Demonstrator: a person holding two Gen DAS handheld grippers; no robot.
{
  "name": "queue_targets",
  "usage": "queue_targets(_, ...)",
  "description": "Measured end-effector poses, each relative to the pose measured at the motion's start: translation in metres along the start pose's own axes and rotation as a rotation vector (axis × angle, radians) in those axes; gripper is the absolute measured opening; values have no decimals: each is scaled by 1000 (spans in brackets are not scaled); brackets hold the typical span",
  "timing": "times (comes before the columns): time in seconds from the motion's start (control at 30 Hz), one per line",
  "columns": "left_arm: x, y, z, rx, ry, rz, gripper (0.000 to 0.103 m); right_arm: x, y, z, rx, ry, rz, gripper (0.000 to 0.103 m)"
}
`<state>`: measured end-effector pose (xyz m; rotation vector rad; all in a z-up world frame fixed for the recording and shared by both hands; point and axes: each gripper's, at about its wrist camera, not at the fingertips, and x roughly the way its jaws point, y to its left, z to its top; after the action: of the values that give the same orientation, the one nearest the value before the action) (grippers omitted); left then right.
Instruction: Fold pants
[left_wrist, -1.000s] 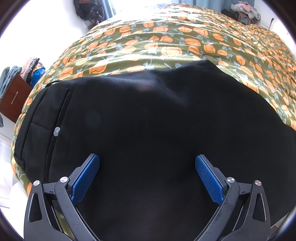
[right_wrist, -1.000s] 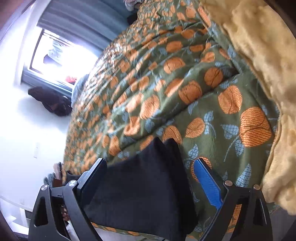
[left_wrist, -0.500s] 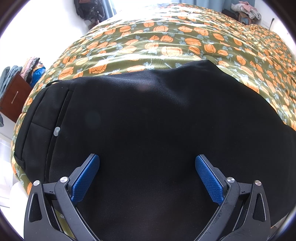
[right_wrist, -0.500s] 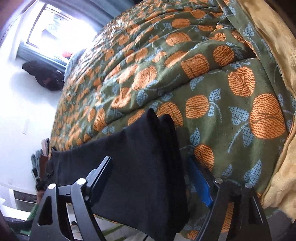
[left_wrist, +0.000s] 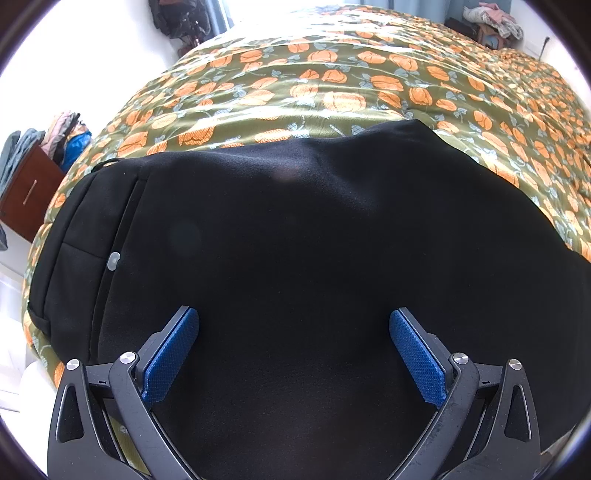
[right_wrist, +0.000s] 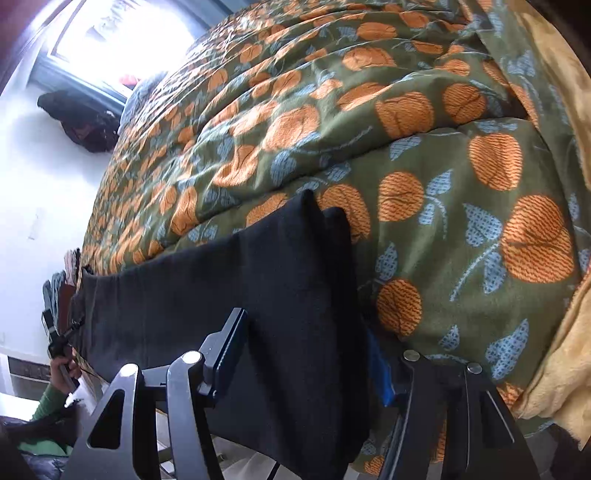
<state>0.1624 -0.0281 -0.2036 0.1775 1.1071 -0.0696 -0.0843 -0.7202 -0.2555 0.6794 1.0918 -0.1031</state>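
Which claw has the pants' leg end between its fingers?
The right claw: its jaws are closing around the leg end of the black pants. The left claw stands open over the waist.

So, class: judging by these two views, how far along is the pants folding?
Done: the black pants lie flat on the orange-flowered quilt. In hand: the right tongs are closing around the leg ends; the left tongs hang open above the seat. Left: every cross fold.

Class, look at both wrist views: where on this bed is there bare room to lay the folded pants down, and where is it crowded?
Free: the pumpkin-print bedspread beyond the black pants. Also free: the strip between the leg ends and the yellow blanket. Crowded: the near bed edge, covered by pants.
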Motion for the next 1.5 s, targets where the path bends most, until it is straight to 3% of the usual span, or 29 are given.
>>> queue_targets(0.07, 0, 0, 0, 0, 0, 0, 103, 0, -1, 0, 2, 5, -2, 61)
queue_targets(0.17, 0, 0, 0, 0, 0, 0, 103, 0, 1, 1, -1, 15, -29, 52)
queue_targets(0.27, 0, 0, 0, -1, 0, 0, 103, -6, 3, 1, 13, 8, -13, 31)
queue_targets(0.3, 0, 0, 0, -1, 0, 0, 103, -8, 6, 1, 18, -2, 4, 19)
queue_targets(0.33, 0, 0, 0, 0, 0, 0, 103, -11, 8, 0, 22, -15, 16, 16)
queue_targets(0.4, 0, 0, 0, 0, -2, 0, 103, -19, 14, -4, 42, -48, 50, 16)
queue_targets(0.53, 0, 0, -1, -4, -6, 3, 103, -32, 40, -19, 58, -120, 195, 16)
queue_targets(0.7, 0, 0, 0, -10, 4, 3, 103, -32, 97, -36, 46, -180, 366, 16)
queue_targets(0.97, -1, 2, 1, -11, 16, -13, 102, 20, 209, -51, 76, -202, 637, 16)
queue_targets(1.07, -6, 4, 1, -27, 17, -34, 102, 54, 245, -55, 100, -179, 652, 16)
queue_targets(1.2, -22, 8, -1, -51, 8, -103, 102, 108, 297, -70, 89, -136, 551, 16)
queue_targets(1.3, -44, 8, -1, -49, -30, -189, 102, 144, 342, -81, -15, -116, 406, 25)
queue_targets(1.33, -54, 7, -1, -44, -49, -229, 102, 151, 354, -84, -59, -108, 352, 48)
queue_targets(1.4, -71, 4, -1, -32, -75, -293, 102, 153, 373, -92, -145, -115, 303, 71)
queue_targets(1.43, -82, -1, -2, -18, -89, -345, 102, 146, 375, -96, -175, -119, 289, 79)
queue_targets(1.5, -99, -16, -2, 25, -101, -442, 102, 125, 374, -105, -212, -135, 274, 83)
